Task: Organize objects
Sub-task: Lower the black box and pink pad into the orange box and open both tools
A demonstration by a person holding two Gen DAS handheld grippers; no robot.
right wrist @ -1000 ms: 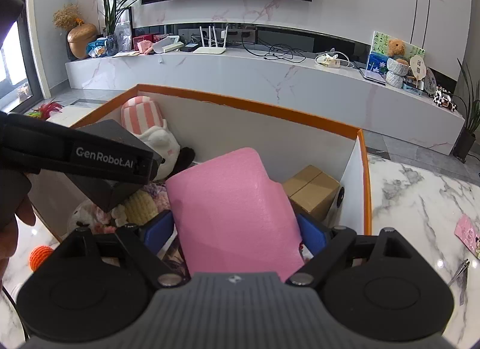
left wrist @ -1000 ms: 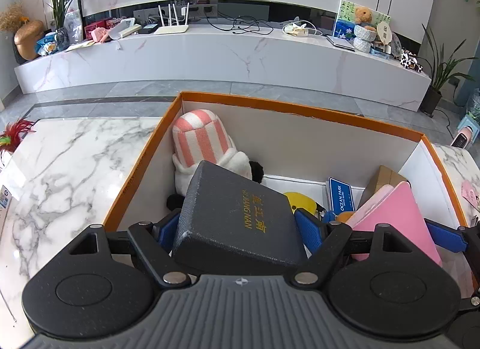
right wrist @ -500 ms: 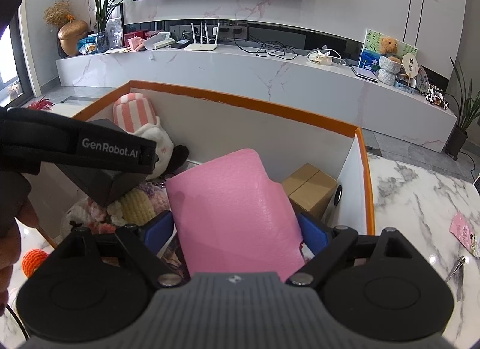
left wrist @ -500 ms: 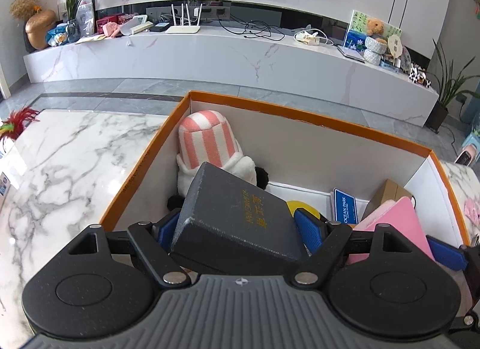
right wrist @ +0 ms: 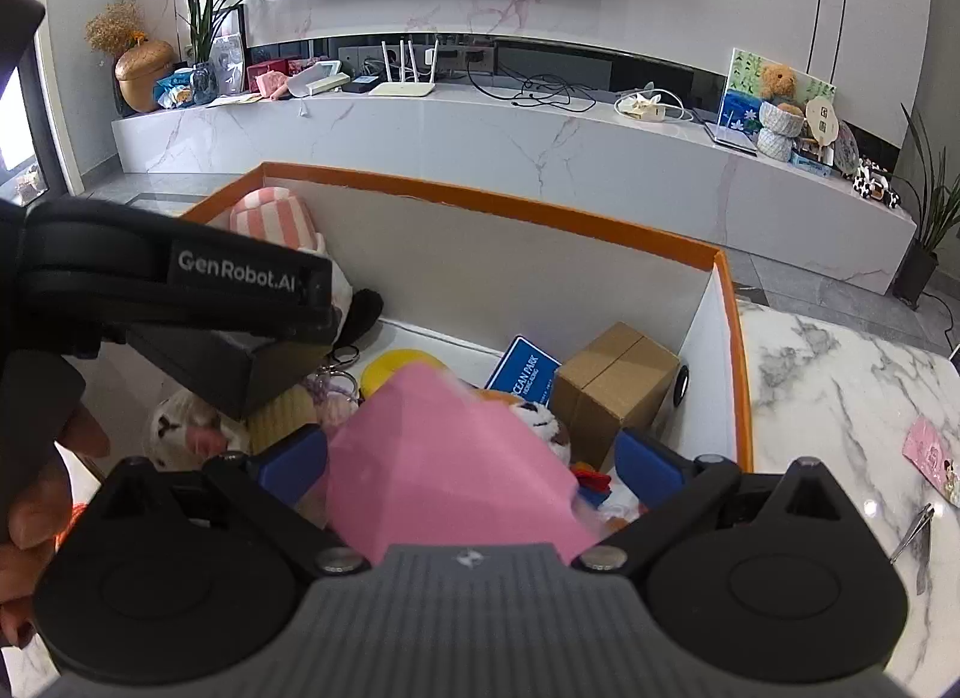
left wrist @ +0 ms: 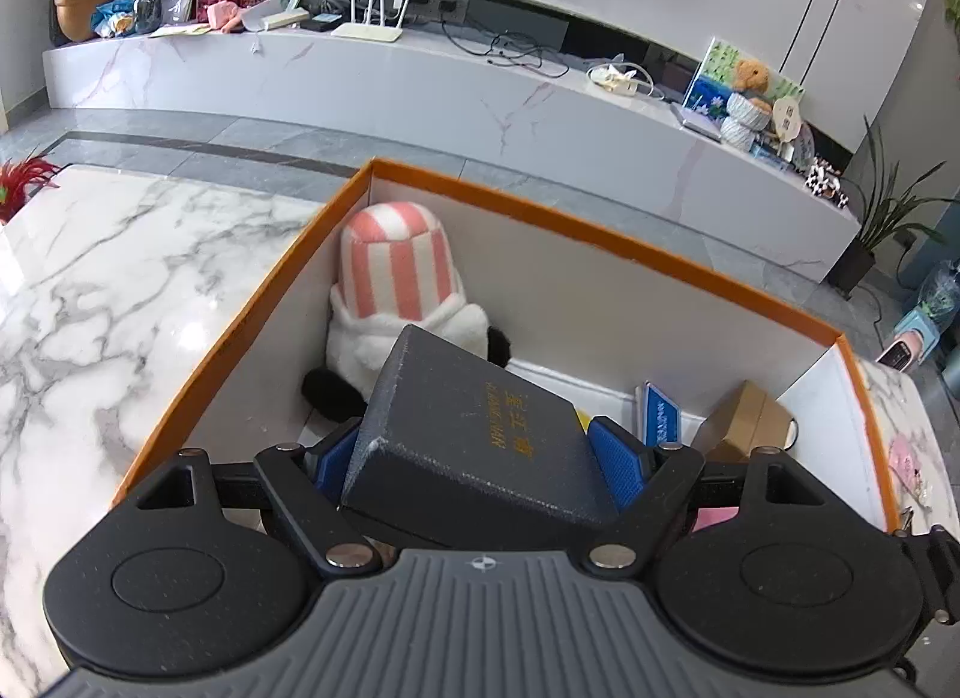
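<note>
Step in hand: two items being lowered into the orange-rimmed storage box (left wrist: 606,236) on the marble table (left wrist: 120,278).

Left hand-held gripper (left wrist: 480,455): closed on the dark grey box (left wrist: 474,440) with gold lettering, blue pads pressed on both of its sides. The box is held tilted over the box's left part, just in front of the pink-striped plush (left wrist: 396,272), which stands in the far left corner.

Right hand-held gripper (right wrist: 474,458): jaws have just been opening and stand wide. The pink foam sheet (right wrist: 456,458) lies between them, but a clear gap is seen at the right pad; no grip is judged to remain. The sheet appears to rest on the toys beneath, near the brown carton (right wrist: 612,377) and the blue Ocean Park card (right wrist: 523,374).

Notes on doing it well:
- The grey box is best levelled before release; a tilted drop onto soft plush is likely to roll or tip.
- A flat spot should be sought. The floor in front of the striped plush looks partly free, though much of it is hidden by the box itself.
- The left jaws should be opened only once the box is borne from below.
- The right hand-held gripper should be drawn straight back, so that the foam sheet is not dragged along by a pad.
- The two grippers are close together; one should be cleared before the other is moved.
</note>
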